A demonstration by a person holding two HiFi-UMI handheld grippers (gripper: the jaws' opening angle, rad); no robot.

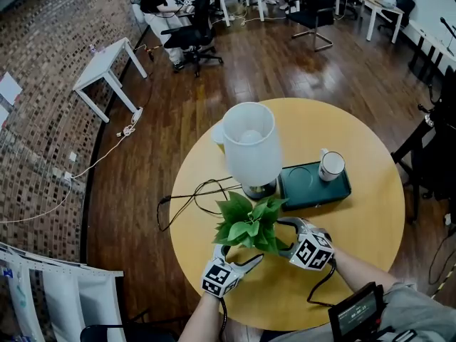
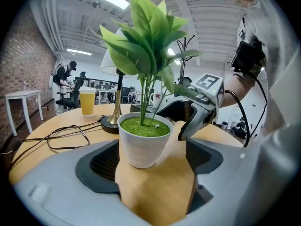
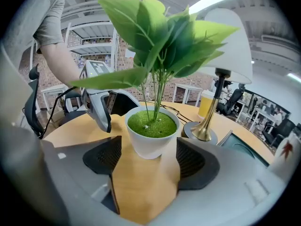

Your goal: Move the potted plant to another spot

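Observation:
The potted plant [image 1: 249,228], green leaves in a small white pot [image 2: 141,142], stands on the round yellow table [image 1: 370,219], near its front edge. My left gripper [image 1: 242,255] reaches in from the front left and my right gripper [image 1: 282,238] from the right, so the two face each other across the pot. In the left gripper view the pot stands between the open jaws [image 2: 150,169], with a gap on its right side. The right gripper view shows the pot [image 3: 153,134] just ahead of the open jaws [image 3: 148,163], touching neither pad. Leaves hide the pot in the head view.
A table lamp [image 1: 251,148] with a white shade stands just behind the plant, its black cable [image 1: 187,199] looping to the left. A dark green tray [image 1: 313,189] with a white mug [image 1: 331,166] lies to the right. A cup of orange drink [image 2: 87,101] stands behind the lamp.

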